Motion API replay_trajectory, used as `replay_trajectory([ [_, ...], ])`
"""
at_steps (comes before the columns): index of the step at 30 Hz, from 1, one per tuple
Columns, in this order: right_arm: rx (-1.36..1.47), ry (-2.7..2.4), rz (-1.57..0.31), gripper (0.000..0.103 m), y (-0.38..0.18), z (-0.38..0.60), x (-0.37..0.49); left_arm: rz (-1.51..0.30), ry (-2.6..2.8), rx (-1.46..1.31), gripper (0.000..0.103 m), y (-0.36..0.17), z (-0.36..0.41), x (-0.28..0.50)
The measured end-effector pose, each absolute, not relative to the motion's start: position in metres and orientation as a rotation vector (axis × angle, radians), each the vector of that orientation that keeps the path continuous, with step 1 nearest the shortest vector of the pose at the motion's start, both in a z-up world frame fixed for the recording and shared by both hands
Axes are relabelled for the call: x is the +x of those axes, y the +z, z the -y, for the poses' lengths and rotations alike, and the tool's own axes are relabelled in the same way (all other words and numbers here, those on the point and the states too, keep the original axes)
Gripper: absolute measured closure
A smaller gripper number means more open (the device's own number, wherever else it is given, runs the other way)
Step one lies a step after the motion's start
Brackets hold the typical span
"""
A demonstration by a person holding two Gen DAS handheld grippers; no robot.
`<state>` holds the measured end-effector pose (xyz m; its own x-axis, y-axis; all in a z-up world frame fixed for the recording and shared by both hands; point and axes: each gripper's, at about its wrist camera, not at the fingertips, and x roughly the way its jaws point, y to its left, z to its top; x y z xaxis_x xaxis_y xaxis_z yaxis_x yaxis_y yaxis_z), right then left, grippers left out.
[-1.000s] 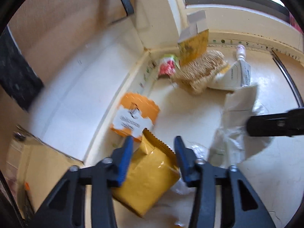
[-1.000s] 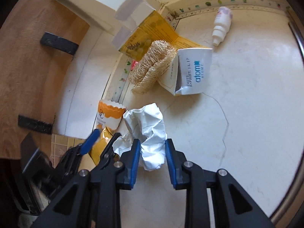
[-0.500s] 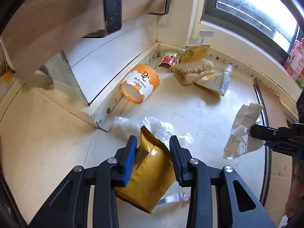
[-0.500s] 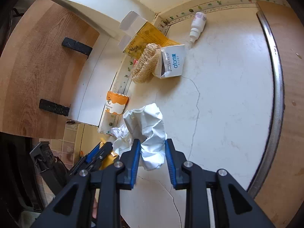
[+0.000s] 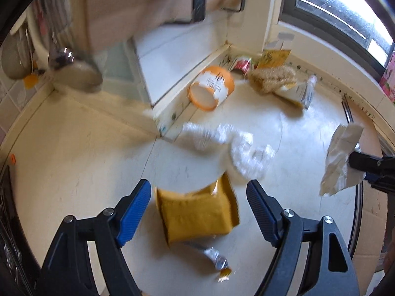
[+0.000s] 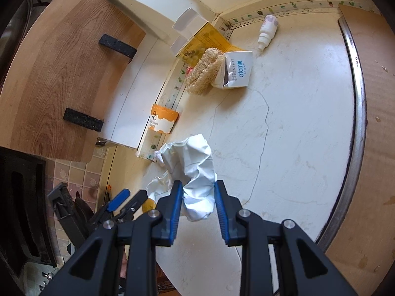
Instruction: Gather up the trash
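Observation:
My left gripper (image 5: 198, 187) hangs over the pale floor with its jaws opening. A yellow padded packet (image 5: 197, 217) sits between the blue pads, clear of both and blurred. In the right wrist view the left gripper (image 6: 123, 199) shows at the lower left. My right gripper (image 6: 197, 192) is shut on a crumpled white paper (image 6: 195, 162), held above the floor. The same paper (image 5: 340, 157) appears at the right edge of the left wrist view.
Against the cabinet base lie an orange paper cup (image 5: 211, 87), a loofah (image 5: 271, 77), a white carton (image 6: 237, 71), a yellow box (image 6: 205, 42) and a small bottle (image 6: 267, 29). Clear plastic wrap (image 5: 222, 138) and a foil wrapper (image 5: 214, 256) lie near the packet. Cardboard (image 6: 380, 123) covers the right.
The left jaws have spread wide and let go of the yellow packet. Both grippers have drawn back from the corner pile. The right gripper still grips the paper.

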<state>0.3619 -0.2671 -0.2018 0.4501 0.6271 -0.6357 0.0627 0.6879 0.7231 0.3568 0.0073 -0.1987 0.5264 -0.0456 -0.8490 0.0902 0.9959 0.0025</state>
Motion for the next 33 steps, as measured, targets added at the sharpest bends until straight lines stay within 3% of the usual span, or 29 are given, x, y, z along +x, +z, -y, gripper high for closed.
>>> replay_trajectory([
  [10,0.757,0.417,-1.073,0.077,-0.2,0.257,0.355,-1.116,-0.063,-0.042,0.025,-0.231,-0.028,0.351],
  [11,0.756,0.419,-1.074,0.077,-0.2,0.256,0.354,-1.126,-0.068,-0.057,0.03,-0.234,-0.031,0.352],
  [12,0.751,0.42,-1.075,0.077,-0.199,0.255,0.353,-1.135,-0.075,-0.07,0.041,-0.236,-0.032,0.354],
  [13,0.75,0.422,-1.075,0.077,-0.199,0.255,0.352,-1.126,-0.072,-0.067,0.042,-0.236,-0.032,0.354],
  [17,0.746,0.425,-1.083,0.077,-0.2,0.253,0.348,-1.117,-0.106,-0.048,0.069,-0.233,-0.028,0.353],
  [18,0.746,0.424,-1.084,0.077,-0.2,0.253,0.347,-1.114,-0.104,-0.042,0.085,-0.233,-0.027,0.353],
  [20,0.748,0.424,-1.085,0.077,-0.2,0.253,0.343,-1.118,-0.108,-0.044,0.099,-0.233,-0.026,0.353],
  [33,0.743,0.439,-1.061,0.077,-0.186,0.246,0.319,-1.08,-0.124,-0.049,0.101,-0.212,-0.033,0.331],
])
